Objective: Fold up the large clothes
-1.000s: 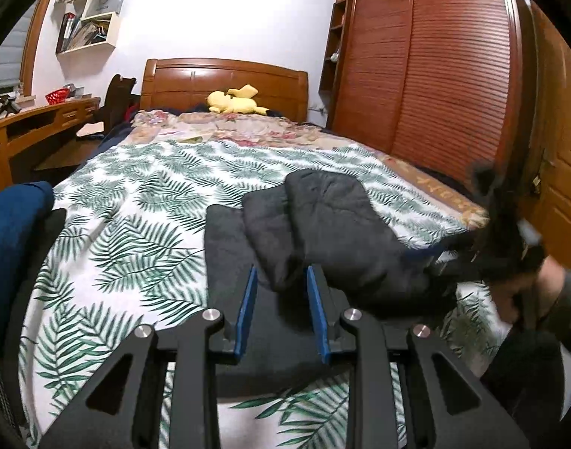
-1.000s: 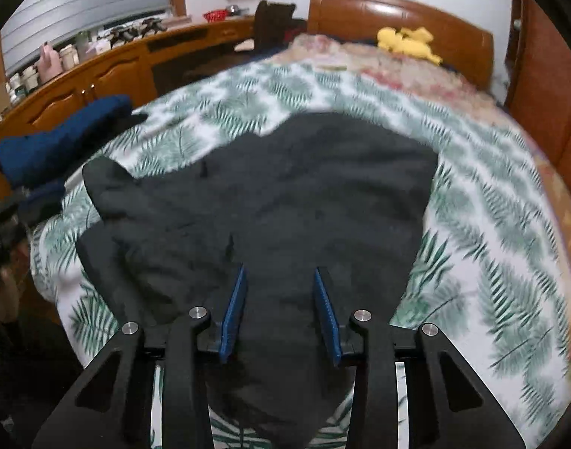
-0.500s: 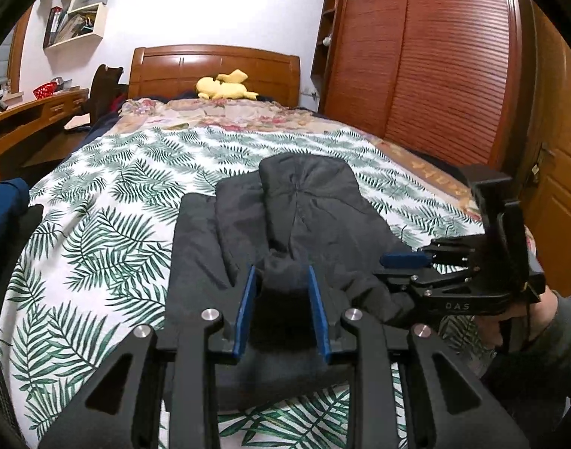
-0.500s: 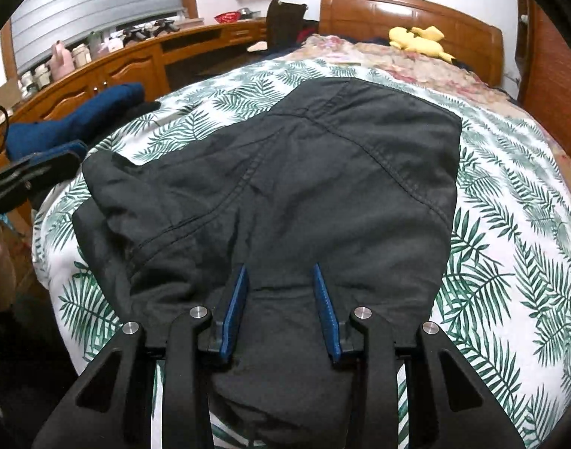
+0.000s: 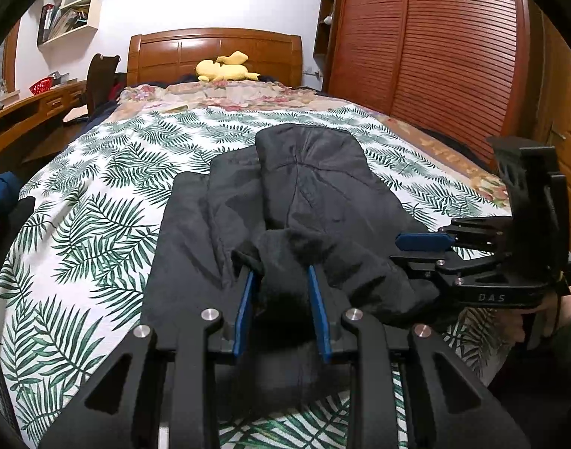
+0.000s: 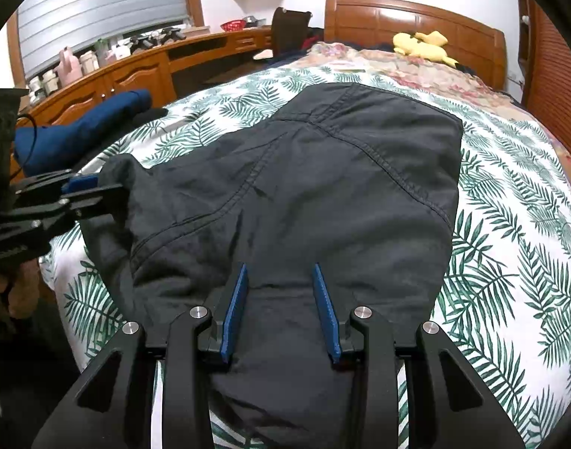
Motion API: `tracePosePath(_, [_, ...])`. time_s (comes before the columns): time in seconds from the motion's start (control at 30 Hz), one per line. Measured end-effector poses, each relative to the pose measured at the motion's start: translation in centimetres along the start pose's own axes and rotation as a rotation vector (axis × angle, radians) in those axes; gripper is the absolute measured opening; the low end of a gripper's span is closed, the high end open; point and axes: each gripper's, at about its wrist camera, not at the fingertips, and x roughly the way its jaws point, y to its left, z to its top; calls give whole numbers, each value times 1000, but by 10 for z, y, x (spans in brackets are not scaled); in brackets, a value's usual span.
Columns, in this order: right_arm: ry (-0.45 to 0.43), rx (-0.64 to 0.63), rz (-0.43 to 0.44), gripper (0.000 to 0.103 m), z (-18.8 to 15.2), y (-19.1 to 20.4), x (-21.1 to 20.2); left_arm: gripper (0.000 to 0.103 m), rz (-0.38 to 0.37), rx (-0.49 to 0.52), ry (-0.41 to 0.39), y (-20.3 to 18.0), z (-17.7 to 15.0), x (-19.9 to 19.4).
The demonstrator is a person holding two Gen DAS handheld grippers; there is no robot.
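While a red basket point(image 5: 42, 85) sits on the desk at the upper left with contents too small to tell, the left gripper point(image 5: 281, 284) clamps a bunched fold of the black jacket point(image 5: 311, 191) at centre on the leaf-print bedspread point(image 5: 98, 202). In the right view, the right gripper point(image 6: 281, 280) pinches the jacket's smooth, seamed near edge at lower centre.

Left claw point(image 5: 281, 280) around black jacket point(image 5: 307, 194)

bed point(image 5: 109, 194) w/ palm-leaf cover | on it: dark jacket point(image 5: 315, 187) near foot, yellow plush point(image 5: 225, 69) by headboard | blue garment point(image 6: 79, 131) at left edge
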Motion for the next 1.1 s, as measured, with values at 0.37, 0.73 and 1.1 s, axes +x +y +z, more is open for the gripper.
tracePosePath(0.37, [-7,7,7,36,0,1,-2,5,-11,55,-16,-10,2,-4])
tracePosePath(0.73, [-92,21,54,36,15,-1,-33,1,91,66,-151,-17,12,-73])
tracePosePath(1.1, [-83,-34,127,36,18,20,-34,1,206,-91,-34,48,-20,-57])
